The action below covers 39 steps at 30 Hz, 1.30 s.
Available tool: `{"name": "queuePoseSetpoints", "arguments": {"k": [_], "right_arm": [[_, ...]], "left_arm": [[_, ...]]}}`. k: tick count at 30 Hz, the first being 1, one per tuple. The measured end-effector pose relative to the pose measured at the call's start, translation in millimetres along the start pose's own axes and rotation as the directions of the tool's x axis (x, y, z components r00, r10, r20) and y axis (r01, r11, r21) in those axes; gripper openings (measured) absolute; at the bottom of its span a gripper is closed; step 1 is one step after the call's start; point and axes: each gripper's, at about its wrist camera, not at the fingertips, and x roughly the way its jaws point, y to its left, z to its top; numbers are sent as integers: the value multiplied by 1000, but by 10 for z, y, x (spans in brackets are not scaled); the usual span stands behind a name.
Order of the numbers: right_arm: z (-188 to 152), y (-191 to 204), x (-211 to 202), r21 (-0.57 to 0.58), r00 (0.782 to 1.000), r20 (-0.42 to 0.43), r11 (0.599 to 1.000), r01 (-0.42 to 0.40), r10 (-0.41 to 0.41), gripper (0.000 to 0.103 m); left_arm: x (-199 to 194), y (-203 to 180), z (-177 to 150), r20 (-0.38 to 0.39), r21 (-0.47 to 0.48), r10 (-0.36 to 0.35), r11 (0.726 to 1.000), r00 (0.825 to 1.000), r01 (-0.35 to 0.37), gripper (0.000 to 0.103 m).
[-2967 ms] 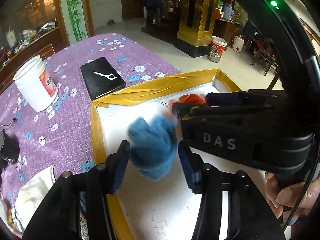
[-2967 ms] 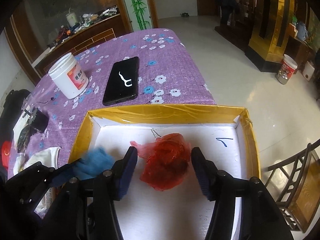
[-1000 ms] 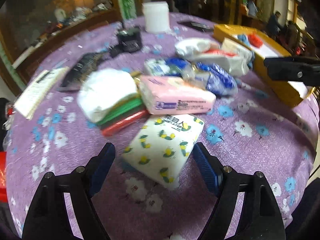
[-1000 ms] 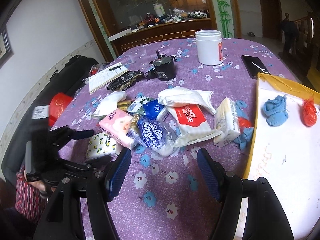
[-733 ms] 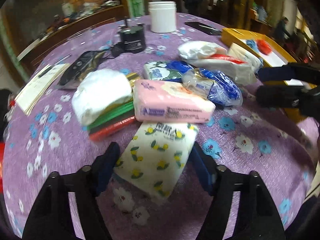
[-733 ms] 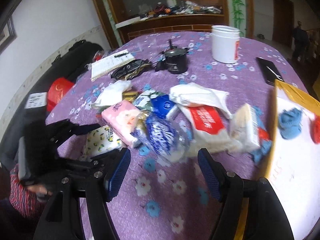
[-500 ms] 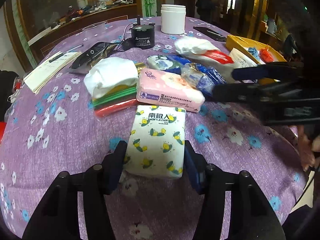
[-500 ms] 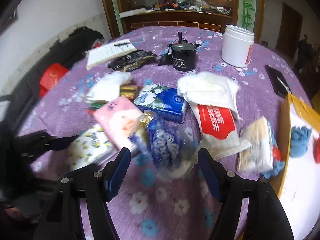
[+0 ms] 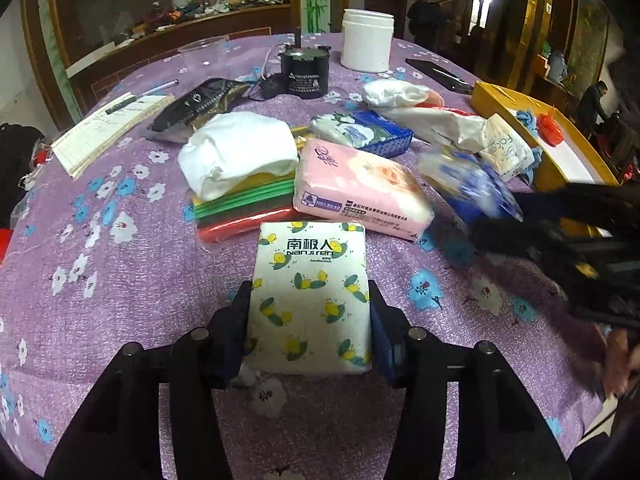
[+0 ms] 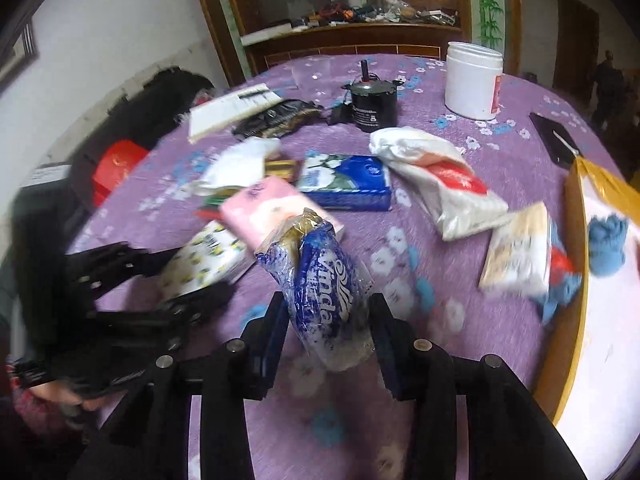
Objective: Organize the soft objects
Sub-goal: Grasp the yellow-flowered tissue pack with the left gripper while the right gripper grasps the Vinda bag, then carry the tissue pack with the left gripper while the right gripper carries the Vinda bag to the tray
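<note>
A white tissue pack printed with yellow lemons (image 9: 312, 280) lies on the purple flowered tablecloth, and my left gripper (image 9: 308, 300) is shut on its two long sides. My right gripper (image 10: 328, 312) is shut on a blue Vinda tissue pack (image 10: 320, 280), which stands tilted up off the cloth. The left wrist view shows that blue pack (image 9: 468, 184) blurred, with the right gripper (image 9: 520, 220) behind it. At the right stands a yellow-edged white box (image 10: 576, 240) holding a blue knitted piece (image 10: 606, 240) and a red bag (image 9: 548, 128).
A pink tissue pack (image 9: 360, 188), a white cloth on coloured sponges (image 9: 236, 152), a blue-and-white pack (image 9: 360, 132) and a white bag (image 9: 432, 120) crowd the middle. Behind them are a black motor (image 9: 304, 72), a white jar (image 9: 366, 40), a notebook (image 9: 108, 128) and a phone (image 9: 440, 76).
Both grippers left the box and came over the pile. The left fingers closed onto the lemon pack. The right fingers closed on the blue pack and tipped it upward.
</note>
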Motion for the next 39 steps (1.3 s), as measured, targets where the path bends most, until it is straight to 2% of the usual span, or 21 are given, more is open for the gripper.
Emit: {"name": "queuePoseSetpoints", "arguments": {"k": [6,10,15,19,21,39], "right_arm": [[-157,-109,-136,89,997,66,995,-36,30,42],[-205,-195,-162,127,994,106,992,-7,-7,42],[-230,-193,-294,125,981,189,992,9,-33,42],[-261,-120,-388,89,969,242,996,22,-43,42],[-257,-108,-392,86,969,243,996,27,-47,42],[-287,-141,-412,105,966,253,994,21,-47,42]], "left_arm": [[-328,-39,-23,139,-7,-52,999,989,54,50],[-499,-147,0,230,10,-36,999,973,35,50],[-530,-226,27,284,-32,12,999,959,-4,51],[-481,-316,41,284,-33,84,996,955,-78,51],[-462,-352,29,274,-24,96,995,957,-92,51],[-430,-436,21,256,-17,142,990,956,-143,51]]}}
